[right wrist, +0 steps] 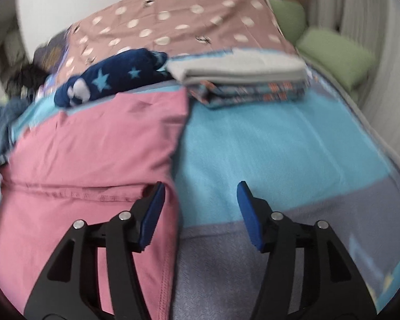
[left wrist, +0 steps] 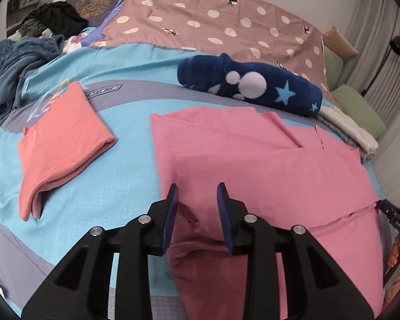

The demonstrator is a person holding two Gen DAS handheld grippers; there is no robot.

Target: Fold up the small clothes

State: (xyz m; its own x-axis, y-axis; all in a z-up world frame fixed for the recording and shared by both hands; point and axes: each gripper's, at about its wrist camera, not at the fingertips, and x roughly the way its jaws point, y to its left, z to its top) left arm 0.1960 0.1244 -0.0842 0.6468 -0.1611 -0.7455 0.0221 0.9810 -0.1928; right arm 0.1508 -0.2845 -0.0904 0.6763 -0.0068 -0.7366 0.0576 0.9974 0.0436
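Note:
A pink garment [left wrist: 266, 165] lies spread on the blue bedcover [left wrist: 125, 165], with a layer folded over on top. My left gripper [left wrist: 197, 194] hovers over its near left part, jaws apart; rumpled pink cloth lies loose between and below the fingers, not pinched. In the right wrist view the same pink garment [right wrist: 93, 146] fills the left half. My right gripper [right wrist: 200, 189] is open there, its left finger over the garment's right edge and its right finger over bare bedcover [right wrist: 280, 146]. Part of that gripper and a hand show at the right edge of the left wrist view.
A folded salmon garment [left wrist: 61, 144] lies at left. A navy fleece piece with stars [left wrist: 248, 85] rests behind the pink one. Folded clothes are stacked [right wrist: 240, 80] at the back right. A heap of dark clothes [left wrist: 26, 53] sits far left, green pillows [right wrist: 333, 53] far right.

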